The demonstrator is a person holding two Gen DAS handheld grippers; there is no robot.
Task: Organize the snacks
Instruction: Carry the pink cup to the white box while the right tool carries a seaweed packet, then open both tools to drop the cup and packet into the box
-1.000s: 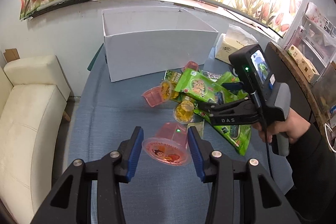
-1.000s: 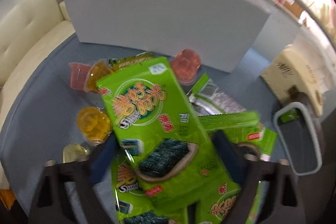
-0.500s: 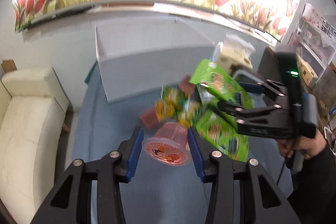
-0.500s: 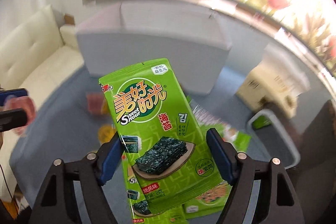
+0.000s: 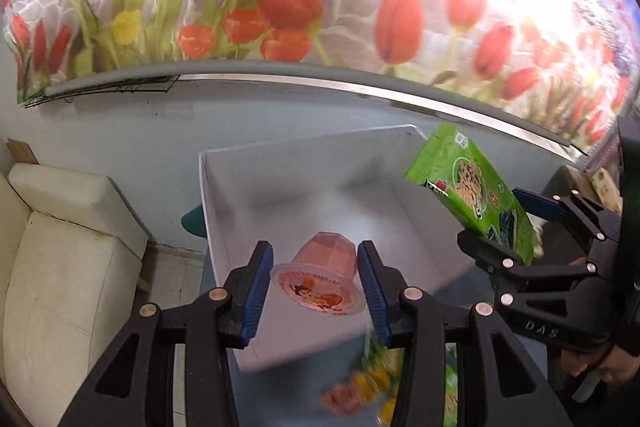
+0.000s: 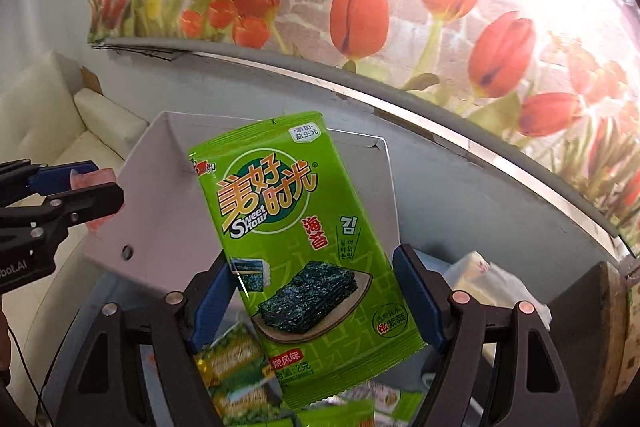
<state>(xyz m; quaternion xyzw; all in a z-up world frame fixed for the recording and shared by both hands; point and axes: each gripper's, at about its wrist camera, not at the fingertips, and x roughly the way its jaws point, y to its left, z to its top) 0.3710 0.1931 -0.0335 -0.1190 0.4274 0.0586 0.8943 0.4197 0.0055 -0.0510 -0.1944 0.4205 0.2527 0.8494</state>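
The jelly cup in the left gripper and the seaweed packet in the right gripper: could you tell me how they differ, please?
The jelly cup is a small, rigid, translucent pink tub; the seaweed packet is a larger, flat, opaque green pouch. The cup lies tipped, its printed lid facing the camera; the packet stands on end, slightly tilted. Each is clamped at its sides, in the left gripper and right gripper, above the white box.

The loose snacks [image 5: 362, 393] below the white box [image 5: 304, 195] are smeared (motion blur), their labels unreadable.

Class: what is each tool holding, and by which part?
Left tool: pink jelly cup, by its sides near the rim. Right tool: green seaweed packet, by its lower side edges.
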